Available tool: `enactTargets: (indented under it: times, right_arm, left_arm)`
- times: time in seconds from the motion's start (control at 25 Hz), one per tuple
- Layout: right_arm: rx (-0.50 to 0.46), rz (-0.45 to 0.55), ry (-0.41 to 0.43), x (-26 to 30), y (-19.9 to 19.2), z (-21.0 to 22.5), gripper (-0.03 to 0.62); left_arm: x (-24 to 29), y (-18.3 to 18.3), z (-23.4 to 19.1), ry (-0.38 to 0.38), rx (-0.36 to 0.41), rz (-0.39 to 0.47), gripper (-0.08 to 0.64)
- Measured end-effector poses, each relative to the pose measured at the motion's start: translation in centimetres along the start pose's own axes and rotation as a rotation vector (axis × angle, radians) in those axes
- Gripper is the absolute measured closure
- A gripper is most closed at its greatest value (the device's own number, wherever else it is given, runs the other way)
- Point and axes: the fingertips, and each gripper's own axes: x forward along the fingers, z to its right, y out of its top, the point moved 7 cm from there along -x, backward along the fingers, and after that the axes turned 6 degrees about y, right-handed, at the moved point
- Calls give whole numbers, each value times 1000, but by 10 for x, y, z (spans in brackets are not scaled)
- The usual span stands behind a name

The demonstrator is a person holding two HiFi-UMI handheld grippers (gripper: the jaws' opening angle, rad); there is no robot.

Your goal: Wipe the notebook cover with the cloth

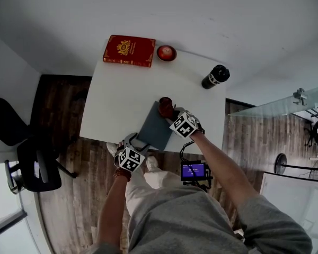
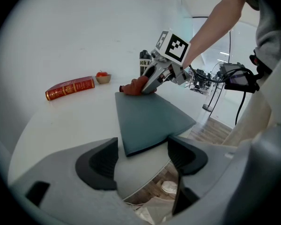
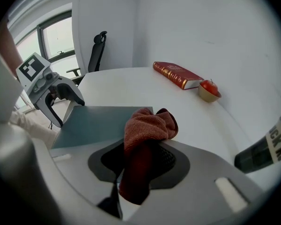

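Observation:
A grey-blue notebook (image 1: pixel 155 127) lies flat on the white table (image 1: pixel 122 99), close to its front edge. My right gripper (image 1: pixel 171 114) is shut on a red-brown cloth (image 1: pixel 166 107), which rests at the notebook's far corner. In the right gripper view the cloth (image 3: pixel 147 125) bunches out past the jaws onto the notebook (image 3: pixel 98 123). My left gripper (image 1: pixel 135 141) stands open at the near left corner. Seen from the left gripper, that corner of the notebook (image 2: pixel 150 118) lies between the spread jaws, and the far-off right gripper (image 2: pixel 152 86) presses the cloth (image 2: pixel 133 86).
A red book (image 1: pixel 129 50) and a small bowl (image 1: pixel 166 53) holding something red sit at the table's far edge. A black bottle (image 1: pixel 215 76) stands at the far right. A black chair (image 1: pixel 37 163) is left of the table. A small screen device (image 1: pixel 194 170) hangs by my right forearm.

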Motion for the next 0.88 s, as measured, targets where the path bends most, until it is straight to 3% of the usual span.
enactTargets:
  times: [0.88]
  right_arm:
    - [-38,7,120,-3,-2,-55,460]
  left_arm:
    - [1,0,1,3,-1,7,236]
